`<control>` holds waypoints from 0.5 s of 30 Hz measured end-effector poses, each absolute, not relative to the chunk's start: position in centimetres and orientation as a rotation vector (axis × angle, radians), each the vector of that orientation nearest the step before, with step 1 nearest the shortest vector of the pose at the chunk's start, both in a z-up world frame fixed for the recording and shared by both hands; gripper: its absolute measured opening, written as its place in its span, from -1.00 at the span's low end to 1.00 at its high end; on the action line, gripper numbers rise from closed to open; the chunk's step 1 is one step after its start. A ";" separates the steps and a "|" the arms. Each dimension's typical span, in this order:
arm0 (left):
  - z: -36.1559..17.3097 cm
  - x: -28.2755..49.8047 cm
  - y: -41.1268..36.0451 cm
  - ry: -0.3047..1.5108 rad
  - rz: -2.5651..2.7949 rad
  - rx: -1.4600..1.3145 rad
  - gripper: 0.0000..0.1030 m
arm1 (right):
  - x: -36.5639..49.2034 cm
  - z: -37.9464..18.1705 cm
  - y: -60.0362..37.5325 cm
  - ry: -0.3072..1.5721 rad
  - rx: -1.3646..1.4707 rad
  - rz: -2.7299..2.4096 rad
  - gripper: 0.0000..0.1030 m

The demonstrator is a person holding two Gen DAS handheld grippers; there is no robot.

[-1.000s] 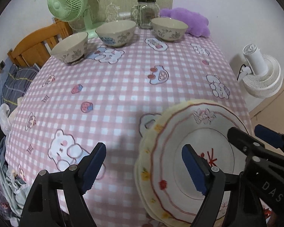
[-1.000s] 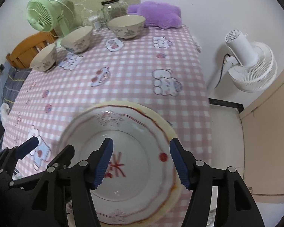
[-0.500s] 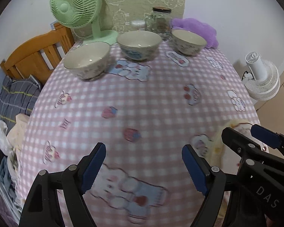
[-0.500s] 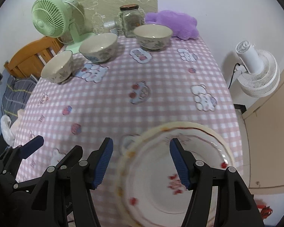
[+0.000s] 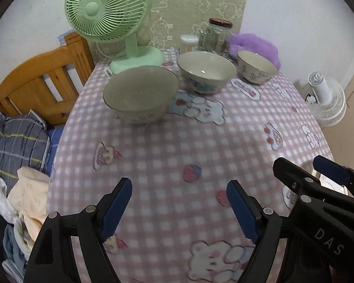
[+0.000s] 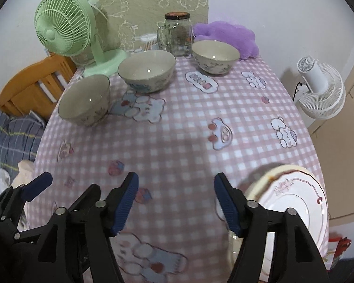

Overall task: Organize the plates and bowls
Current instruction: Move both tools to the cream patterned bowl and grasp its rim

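I hold both tongs above the near part of the surface (image 6: 259, 108), which wears a pink checked cloth with bears. The left tongs (image 5: 179, 208) are released, with nothing between the blue pads, and the right tongs (image 6: 175, 204) are released too and carry nothing. They hang side by side, the right one just beside the left.

The plates (image 6: 295, 202) lie stacked at the near right corner of the surface, a white one with a red line on top of a cream one. I judge that this part of the work is done. The three bowls are apart from each other along the far edge: the left bowl (image 5: 140, 94) near the far left corner, the middle bowl (image 5: 206, 72) behind it to the right, and the right bowl (image 5: 257, 67) toward the far right corner, just in front of a purple plush toy (image 6: 226, 36). Behind them stand a green fan (image 5: 109, 8) and a glass jar (image 6: 178, 34).

So the step in hand, I think, is the bowls — to bring them into one pile. The next move calls for a reach forward to the left bowl, with one pad inside its rim and one outside, then a firm squeeze before the lift. The rim is smooth and curved, so it may slip — I must take care, and keep away from the fan base.
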State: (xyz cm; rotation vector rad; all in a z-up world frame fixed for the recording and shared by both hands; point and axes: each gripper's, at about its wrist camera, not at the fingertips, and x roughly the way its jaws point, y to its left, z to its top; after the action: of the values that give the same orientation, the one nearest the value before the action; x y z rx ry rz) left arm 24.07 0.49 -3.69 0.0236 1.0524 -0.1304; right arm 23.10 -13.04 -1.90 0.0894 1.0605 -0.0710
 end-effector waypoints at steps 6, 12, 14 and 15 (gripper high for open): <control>-3.0 27.1 2.9 1.014 -0.124 0.012 0.62 | 26.3 -1.2 -10.7 1.025 0.093 -0.081 0.46; -2.5 30.6 5.3 0.955 -0.067 0.014 0.62 | 30.7 -0.7 -8.2 0.976 0.072 -0.048 0.46; -2.7 31.9 6.2 0.944 -0.052 0.006 0.62 | 32.1 -0.7 -7.4 0.952 0.077 -0.036 0.46; -2.9 32.7 6.7 0.944 -0.041 0.005 0.62 | 32.7 -0.8 -7.1 0.947 0.082 -0.035 0.46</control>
State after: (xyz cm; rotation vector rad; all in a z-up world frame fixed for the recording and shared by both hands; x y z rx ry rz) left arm 32.67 6.70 -2.87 0.0048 0.9442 -0.0409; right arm 32.71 -7.14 -0.79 0.0824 0.9471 -0.0347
